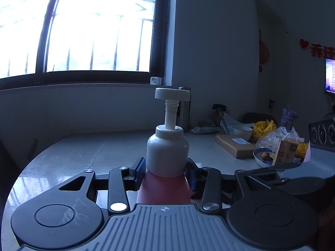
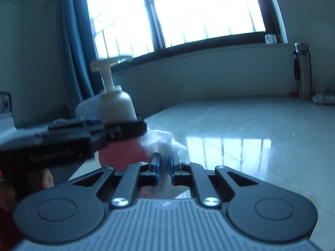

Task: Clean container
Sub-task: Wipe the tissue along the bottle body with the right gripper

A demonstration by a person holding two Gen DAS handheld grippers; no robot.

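Pump bottle (image 1: 166,154), white at the shoulder and pink below, stands upright at the centre of the left wrist view, clamped at its waist between the two pads of the left gripper (image 1: 166,170). Its white pump head (image 1: 172,93) rises above the middle of the frame. In the right wrist view the same bottle appears left of centre, blurred and leaning slightly.

Behind it, a large barred window (image 1: 83,25) fills the upper left, glaring bright. A pale glossy table (image 1: 94,152) spreads across the lower half, reflecting the window.

At the right of the left wrist view lies a flat cardboard box (image 1: 235,145), with a white bowl (image 1: 242,131) just behind it and a crumpled plastic bag (image 1: 276,139) beside it.

A steel flask (image 2: 302,71) stands upright at the far right of the right wrist view.

The right gripper (image 2: 164,163) is clenched on a crumpled white tissue (image 2: 162,141), which touches the bottle's pink lower body.
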